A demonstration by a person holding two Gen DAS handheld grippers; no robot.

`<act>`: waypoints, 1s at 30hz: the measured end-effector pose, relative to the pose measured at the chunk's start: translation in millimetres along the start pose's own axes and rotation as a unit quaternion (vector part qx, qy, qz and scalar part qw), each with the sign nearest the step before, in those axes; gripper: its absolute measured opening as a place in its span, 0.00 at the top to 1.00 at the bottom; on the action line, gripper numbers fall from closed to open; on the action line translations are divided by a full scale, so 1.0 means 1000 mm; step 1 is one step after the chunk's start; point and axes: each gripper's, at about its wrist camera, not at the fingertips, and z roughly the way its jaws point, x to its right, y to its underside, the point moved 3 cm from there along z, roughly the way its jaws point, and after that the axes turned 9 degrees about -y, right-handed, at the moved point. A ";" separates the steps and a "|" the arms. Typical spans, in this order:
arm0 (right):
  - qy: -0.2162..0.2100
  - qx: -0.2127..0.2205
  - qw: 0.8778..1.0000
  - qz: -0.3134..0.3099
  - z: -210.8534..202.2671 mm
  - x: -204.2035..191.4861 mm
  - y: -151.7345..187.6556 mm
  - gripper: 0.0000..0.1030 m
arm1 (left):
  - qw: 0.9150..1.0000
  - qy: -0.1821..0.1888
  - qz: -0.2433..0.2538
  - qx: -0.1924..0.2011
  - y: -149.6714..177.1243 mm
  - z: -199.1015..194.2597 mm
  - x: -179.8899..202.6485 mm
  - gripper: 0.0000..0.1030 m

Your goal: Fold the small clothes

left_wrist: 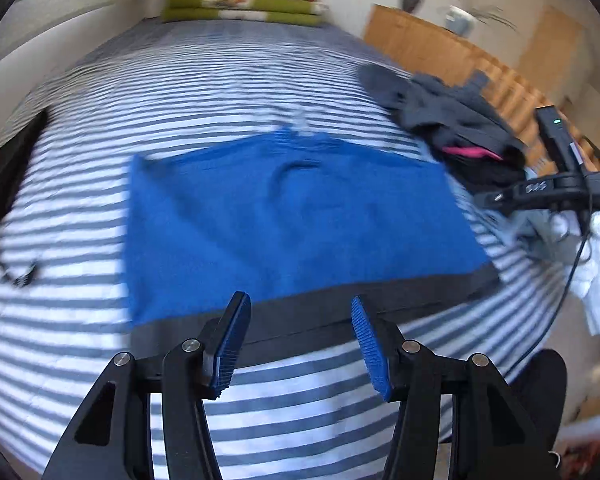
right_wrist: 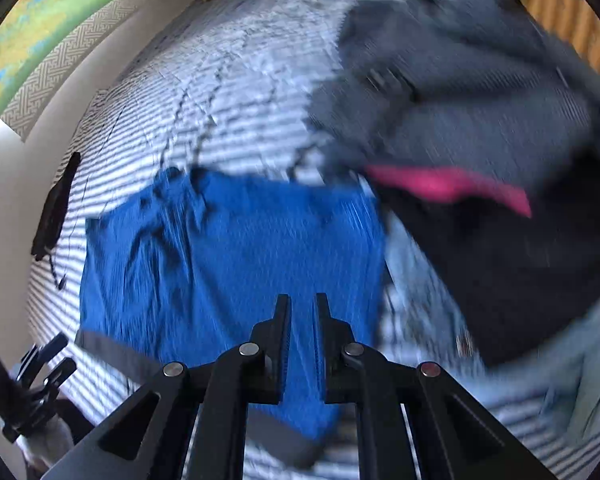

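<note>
A blue garment (left_wrist: 300, 220) with a dark grey waistband (left_wrist: 380, 296) lies spread flat on the striped bed (left_wrist: 220, 92). My left gripper (left_wrist: 296, 312) hovers open just over the waistband's near edge, with nothing between its blue pads. In the right wrist view the same blue garment (right_wrist: 240, 260) lies under my right gripper (right_wrist: 302, 300). Its fingers stand almost parallel with a narrow gap, and nothing is held. The left wrist view shows the right gripper (left_wrist: 496, 198) at the garment's right edge.
A pile of dark grey and black clothes (right_wrist: 480, 120) with a pink band (right_wrist: 440, 184) lies right of the blue garment, over pale blue cloth (right_wrist: 420, 280). A black object (left_wrist: 8, 172) lies at the bed's left. Folded green blankets (left_wrist: 244, 4) are at the far end, wooden furniture (left_wrist: 440, 48) on the right.
</note>
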 end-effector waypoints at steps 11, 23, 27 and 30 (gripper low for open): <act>0.032 -0.010 0.999 -0.006 -0.005 0.044 0.037 0.90 | 0.980 0.058 0.192 0.006 -0.013 0.036 0.211 0.28; 0.014 0.014 1.000 -0.002 0.029 0.036 -0.050 0.74 | 0.981 0.048 0.181 -0.043 -0.011 0.087 0.243 0.87; 0.022 0.021 0.999 0.021 0.043 0.043 -0.065 0.74 | 0.984 0.066 0.159 -0.037 -0.017 0.075 0.234 0.96; 0.026 0.032 0.999 0.020 0.047 0.037 -0.072 0.74 | 0.986 0.083 0.140 -0.036 -0.020 0.065 0.224 0.96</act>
